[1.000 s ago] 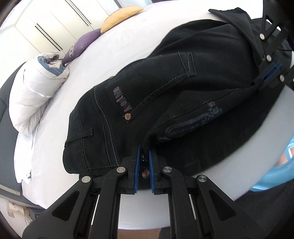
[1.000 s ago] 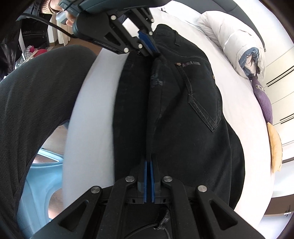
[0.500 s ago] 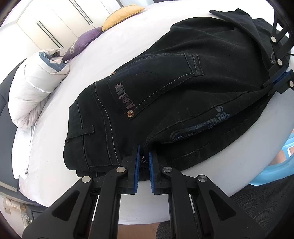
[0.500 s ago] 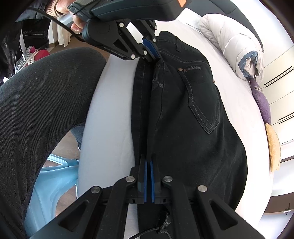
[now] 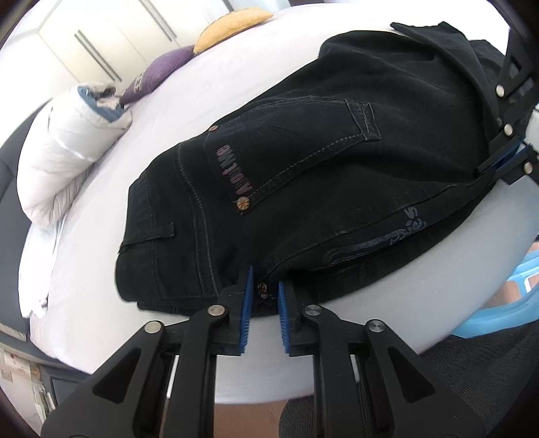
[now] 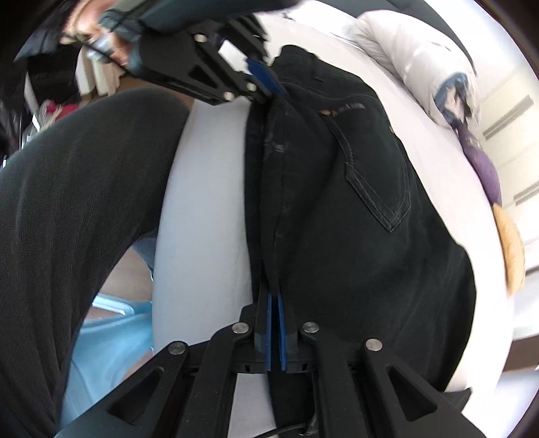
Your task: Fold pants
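Observation:
Black jeans (image 5: 337, 168) lie folded lengthwise on a white bed (image 5: 202, 101), back pocket up, near the mattress edge. My left gripper (image 5: 263, 286) is at the waistband corner; its jaws are opening, and the fabric edge with a rivet sits loosely between the blue pads (image 5: 247, 303). In the right wrist view this left gripper (image 6: 266, 84) shows at the far end of the jeans (image 6: 337, 202). My right gripper (image 6: 276, 298) is shut on the near folded edge of the pants, and the left wrist view shows it (image 5: 505, 158) at the far right.
A white puffy duvet (image 5: 60, 161), a purple pillow (image 5: 158, 72) and a yellow pillow (image 5: 232, 25) lie at the far side of the bed. A person's dark-trousered leg (image 6: 67, 202) and a light blue plastic item (image 6: 111, 337) are beside the mattress edge (image 6: 202, 202).
The jeans have been drawn farther onto the bed, away from its edge. The left gripper's pads have parted a little around the waistband corner. The right gripper keeps its grip.

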Available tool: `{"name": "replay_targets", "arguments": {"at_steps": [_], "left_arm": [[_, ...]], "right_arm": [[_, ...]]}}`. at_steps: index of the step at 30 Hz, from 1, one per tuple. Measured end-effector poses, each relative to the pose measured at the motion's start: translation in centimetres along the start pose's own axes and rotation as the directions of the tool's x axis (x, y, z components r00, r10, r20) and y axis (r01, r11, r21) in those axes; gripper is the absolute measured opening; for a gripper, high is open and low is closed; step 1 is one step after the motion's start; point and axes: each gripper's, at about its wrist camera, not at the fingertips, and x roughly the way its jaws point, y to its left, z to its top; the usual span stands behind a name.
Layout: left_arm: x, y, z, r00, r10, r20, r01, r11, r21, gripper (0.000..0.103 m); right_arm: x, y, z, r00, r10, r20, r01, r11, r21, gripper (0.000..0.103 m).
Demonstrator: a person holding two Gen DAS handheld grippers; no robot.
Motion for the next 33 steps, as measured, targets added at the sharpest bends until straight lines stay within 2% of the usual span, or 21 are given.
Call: {"name": "replay_targets", "arguments": {"at_steps": [1,4,5,6,7,9,12,16,19,21,22,23,24,25,27,28,30,33], "left_arm": [[-0.6,0.3,-0.1,1.0,-0.014,-0.01,0.014,1.0,-0.009,0.017],[-2.2,1.9,0.2,0.999,-0.027,-0.021,0.026,0.999,-0.038,0.03],[-2.7,2.9,0.6,1.0,-0.019,-0.013,0.019,0.999,-0.051,0.041],[-3.4,3.5,1.1,1.0,-0.005,0.006,0.005,0.997,-0.074,0.056],[-4.2,3.8,1.6,0.999,0.009,0.034,-0.005,0.995,-0.1,0.06],[-5.3,3.9,3.5,0.997,0.003,0.074,0.008,0.989,-0.145,0.061],[-6.2,2.1,6.4,0.992,-0.012,0.129,0.03,0.99,-0.136,0.061],[-2.6,-1.0,9.6,0.996,-0.064,0.068,0.07,0.994,-0.078,0.061],[2.6,-2.2,9.7,0.994,-0.091,-0.059,0.087,0.994,-0.065,0.062],[4.1,-0.4,9.9,0.99,-0.137,-0.043,0.129,0.978,-0.163,0.062],[4.0,0.0,9.8,0.986,-0.161,-0.05,0.148,0.969,-0.197,0.062],[3.7,0.2,9.8,0.984,-0.169,-0.059,0.154,0.967,-0.202,0.062],[3.2,0.0,9.8,0.986,-0.153,-0.071,0.139,0.974,-0.177,0.062],[2.7,-0.4,9.9,0.988,-0.137,-0.078,0.123,0.98,-0.158,0.062],[1.5,-0.1,10.8,0.989,-0.135,-0.065,0.122,0.976,-0.178,0.062],[0.8,0.1,11.5,0.989,-0.146,-0.039,0.135,0.97,-0.2,0.062],[-0.5,0.4,13.5,0.989,-0.149,0.017,0.149,0.961,-0.232,0.062],[-0.6,-0.5,17.3,0.985,-0.163,0.059,0.173,0.954,-0.246,0.062]], "right_arm": [[0.0,-0.3,-0.2,1.0,0.011,0.008,-0.012,1.0,0.022,0.007],[-0.1,-0.4,-0.2,1.0,0.01,0.021,-0.01,0.999,0.037,0.007],[0.0,-0.2,-0.2,1.0,-0.001,0.021,0.001,1.0,0.029,0.007],[0.1,0.2,-0.1,1.0,-0.016,0.021,0.015,1.0,0.019,0.007],[0.1,0.5,-0.1,0.999,-0.031,0.022,0.031,0.999,0.012,0.007],[0.2,0.8,0.0,0.999,-0.047,0.027,0.046,0.999,0.02,0.007],[0.1,0.8,-0.1,0.998,-0.053,0.036,0.051,0.997,0.055,0.007],[0.1,0.5,-0.4,0.997,-0.06,0.052,0.053,0.991,0.121,0.007],[-0.2,0.0,-0.8,0.995,-0.068,0.071,0.054,0.982,0.182,0.009],[-0.5,-0.6,-1.3,0.995,-0.068,0.07,0.051,0.974,0.219,0.014],[-0.9,-0.9,-1.7,0.995,-0.063,0.073,0.043,0.97,0.24,0.025],[-1.3,-1.2,-2.1,0.996,-0.039,0.077,0.017,0.964,0.264,0.05],[-1.8,-1.5,-2.6,0.997,-0.015,0.082,-0.01,0.956,0.295,0.062],[-2.7,-1.9,-3.3,0.995,0.003,0.1,-0.036,0.942,0.335,0.068],[-4.4,-3.0,-4.8,0.988,0.032,0.148,-0.091,0.906,0.412,0.068],[-5.2,-4.1,-5.9,0.985,0.043,0.168,-0.119,0.873,0.473,0.068],[-6.6,-7.1,-8.2,0.976,0.043,0.212,-0.165,0.784,0.599,0.068],[-8.4,-13.4,-12.4,0.973,-0.016,0.232,-0.175,0.608,0.775,0.068]]}}
